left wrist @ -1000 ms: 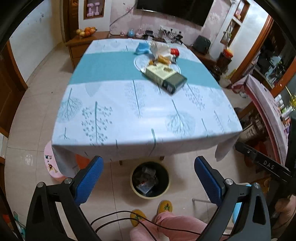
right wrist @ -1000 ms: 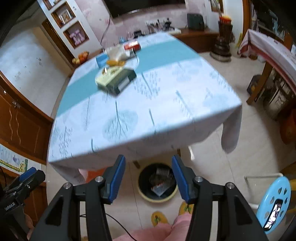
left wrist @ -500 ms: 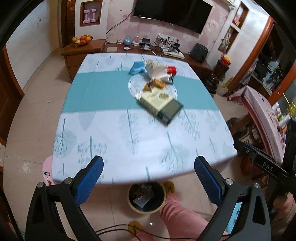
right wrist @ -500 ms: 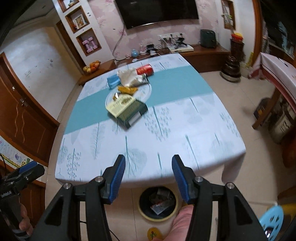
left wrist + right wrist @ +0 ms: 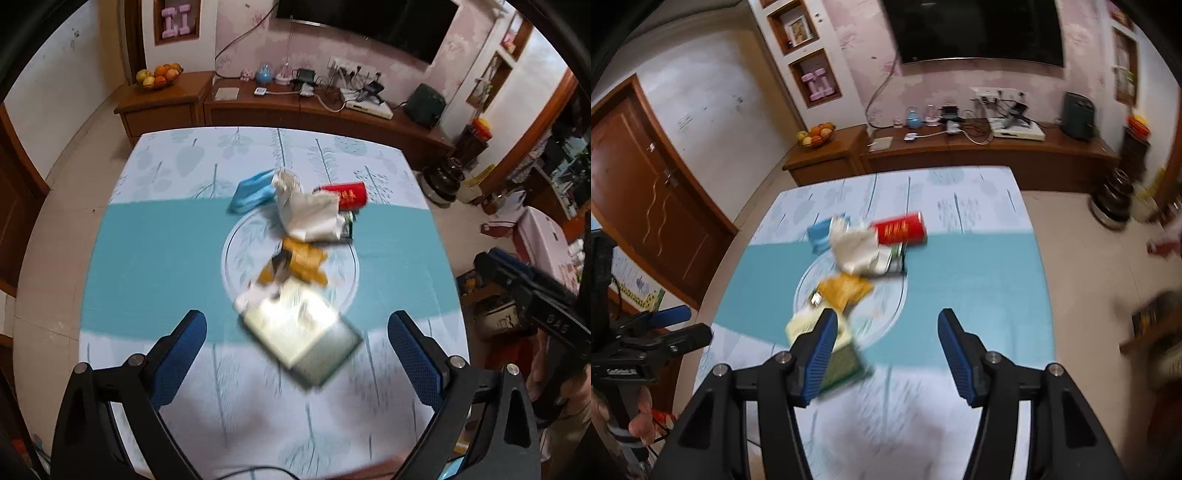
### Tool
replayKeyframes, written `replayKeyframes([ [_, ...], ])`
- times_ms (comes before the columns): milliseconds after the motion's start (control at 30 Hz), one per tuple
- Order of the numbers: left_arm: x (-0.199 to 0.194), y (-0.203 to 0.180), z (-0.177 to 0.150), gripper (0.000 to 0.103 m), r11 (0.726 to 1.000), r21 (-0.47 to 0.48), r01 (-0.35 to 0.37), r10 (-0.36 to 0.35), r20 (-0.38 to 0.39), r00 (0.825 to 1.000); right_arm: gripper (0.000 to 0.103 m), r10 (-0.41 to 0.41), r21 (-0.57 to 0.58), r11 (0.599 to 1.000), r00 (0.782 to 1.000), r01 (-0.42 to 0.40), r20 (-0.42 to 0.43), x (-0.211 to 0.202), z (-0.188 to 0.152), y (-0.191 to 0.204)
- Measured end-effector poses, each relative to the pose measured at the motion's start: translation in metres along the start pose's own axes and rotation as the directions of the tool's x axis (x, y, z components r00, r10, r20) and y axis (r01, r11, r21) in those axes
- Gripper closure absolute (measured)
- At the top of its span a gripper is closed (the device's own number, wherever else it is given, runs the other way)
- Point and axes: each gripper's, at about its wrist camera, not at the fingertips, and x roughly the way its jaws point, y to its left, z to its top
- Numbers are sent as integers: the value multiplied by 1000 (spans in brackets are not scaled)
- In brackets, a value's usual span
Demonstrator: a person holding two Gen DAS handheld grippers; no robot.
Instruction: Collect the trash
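A pile of trash lies mid-table: a flat green and cream box (image 5: pixel 301 338) (image 5: pixel 834 354) nearest me, orange wrappers (image 5: pixel 301 264) (image 5: pixel 844 290), crumpled white paper (image 5: pixel 308 212) (image 5: pixel 855 245), a red can (image 5: pixel 345 195) (image 5: pixel 899 230) and a blue packet (image 5: pixel 251 194) (image 5: pixel 820 236). My left gripper (image 5: pixel 297 345) is open and empty, above the box. My right gripper (image 5: pixel 886 341) is open and empty, over the table right of the box. The views are motion-blurred.
The table (image 5: pixel 155 236) has a teal and white leaf-print cloth. A wooden sideboard (image 5: pixel 295 107) with electronics and a fruit bowl (image 5: pixel 159 75) stands behind it. A wooden door (image 5: pixel 646 206) is at the left. Furniture stands at the right (image 5: pixel 539 236).
Both grippers have risen and moved forward from the floor bin to above the table. The bin has dropped out of view. The right gripper's jaws stand wider apart now.
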Motion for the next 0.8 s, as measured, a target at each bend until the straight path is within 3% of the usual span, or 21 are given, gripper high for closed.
replayKeyframes([
  [133,57,-9,44,5,999,3,-54,54,-54,997,41,17,-85,996,1000,-19,-26,42,47,-20],
  [300,119,-5,75,5,998,-16,-68,65,-112,992,41,56,-242,967,995,-75,-88,113,91,-28],
  [567,185,5,97,5,998,-38,-45,38,-167,985,41,128,-432,881,977,-192,-173,202,113,-13],
  [800,216,7,103,8,998,-57,12,-22,-182,983,41,182,-439,840,928,-318,-324,252,105,-12],
])
